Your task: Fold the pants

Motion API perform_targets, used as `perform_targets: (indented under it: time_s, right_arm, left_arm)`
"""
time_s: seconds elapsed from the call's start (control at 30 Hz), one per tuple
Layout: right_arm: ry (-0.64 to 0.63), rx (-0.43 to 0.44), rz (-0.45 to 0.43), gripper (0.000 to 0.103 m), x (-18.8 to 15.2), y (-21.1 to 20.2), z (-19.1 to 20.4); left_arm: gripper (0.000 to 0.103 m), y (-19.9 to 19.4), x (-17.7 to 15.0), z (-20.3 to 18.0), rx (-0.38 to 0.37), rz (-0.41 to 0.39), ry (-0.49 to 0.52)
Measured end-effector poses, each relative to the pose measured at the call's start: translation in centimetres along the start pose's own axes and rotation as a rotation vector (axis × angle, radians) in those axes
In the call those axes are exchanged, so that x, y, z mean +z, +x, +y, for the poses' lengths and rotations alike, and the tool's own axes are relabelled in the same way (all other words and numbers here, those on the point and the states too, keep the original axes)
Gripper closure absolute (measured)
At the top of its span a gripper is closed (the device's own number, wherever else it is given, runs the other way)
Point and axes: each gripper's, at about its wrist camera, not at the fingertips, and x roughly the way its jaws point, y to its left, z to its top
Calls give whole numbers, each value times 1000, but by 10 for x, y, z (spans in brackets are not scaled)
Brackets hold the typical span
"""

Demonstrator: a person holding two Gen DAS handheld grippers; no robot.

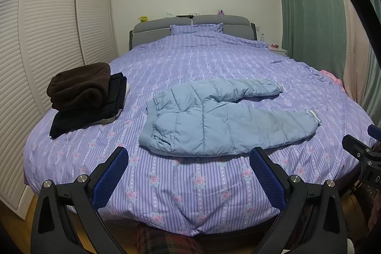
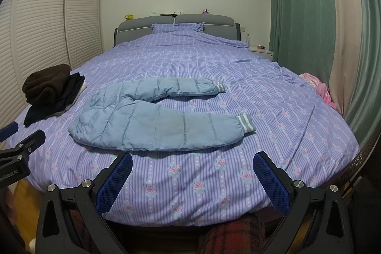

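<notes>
Light blue padded pants (image 1: 221,120) lie flat on the purple striped bed cover (image 1: 190,194), waistband to the left, both legs spread apart to the right with striped grey cuffs. They also show in the right wrist view (image 2: 152,125). My left gripper (image 1: 189,158) is open and empty, just short of the near edge of the pants at the foot of the bed. My right gripper (image 2: 193,163) is open and empty, in front of the near leg. Each gripper shows at the edge of the other's view.
A stack of folded dark clothes (image 1: 83,97) with a brown fleece on top sits at the bed's left side. A pink garment (image 2: 319,87) lies at the right edge. Louvred wardrobe doors (image 1: 47,39) stand left, green curtains (image 1: 309,4) right.
</notes>
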Motion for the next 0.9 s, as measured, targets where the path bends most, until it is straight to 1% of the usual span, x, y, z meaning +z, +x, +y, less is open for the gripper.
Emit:
perform_targets:
  time_s: [0.9]
  right_arm:
    - [0,-3,14,0,-2,5,-1]
  left_arm:
    - [0,7,-4,1,14,9,17]
